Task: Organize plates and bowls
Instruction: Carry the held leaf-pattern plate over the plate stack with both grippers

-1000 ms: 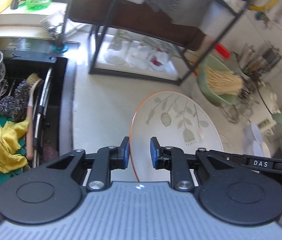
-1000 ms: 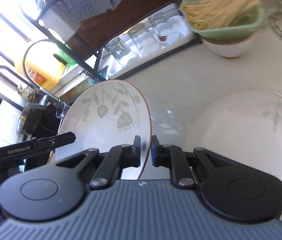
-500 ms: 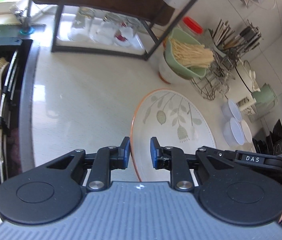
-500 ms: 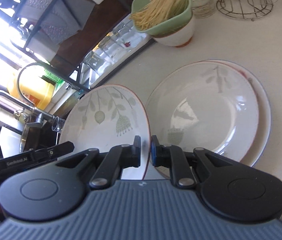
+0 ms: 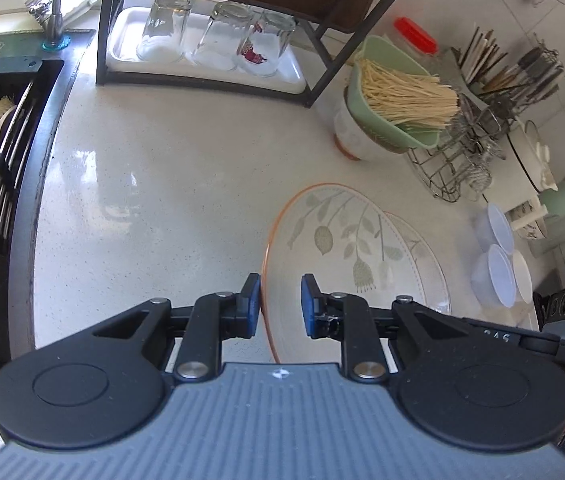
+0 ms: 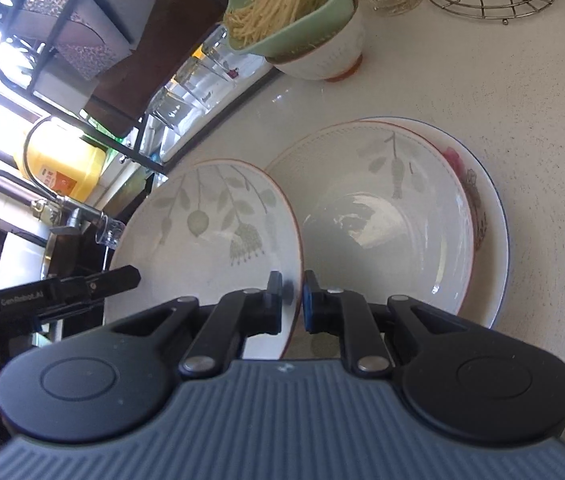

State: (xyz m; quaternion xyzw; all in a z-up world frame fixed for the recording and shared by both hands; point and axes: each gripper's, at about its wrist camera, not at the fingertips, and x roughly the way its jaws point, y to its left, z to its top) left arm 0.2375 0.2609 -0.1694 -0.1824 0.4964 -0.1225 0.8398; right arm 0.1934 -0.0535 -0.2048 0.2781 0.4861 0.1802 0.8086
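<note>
A deep white plate with a leaf pattern and an orange rim (image 5: 342,248) hangs tilted above the counter, held from both sides. My left gripper (image 5: 280,306) is shut on its left rim. My right gripper (image 6: 292,300) is shut on the opposite rim of the same plate (image 6: 210,232). Just to the right of it on the counter lies a matching leaf plate (image 6: 382,216), stacked on a wider blue-rimmed plate with pink flowers (image 6: 490,208). The held plate overlaps the left edge of that stack and hides most of it in the left wrist view.
A white bowl carrying a green strainer of noodles (image 5: 398,112) stands behind the stack, with a wire rack (image 5: 454,160) beside it. Upturned glasses (image 5: 218,40) sit on a tray under a black shelf. The sink (image 5: 2,160) is far left, small white bowls (image 5: 498,268) far right.
Both grippers have carried the leaf plate to the right, away from the sink, and slightly down. The stack of plates has come into view beside it.
</note>
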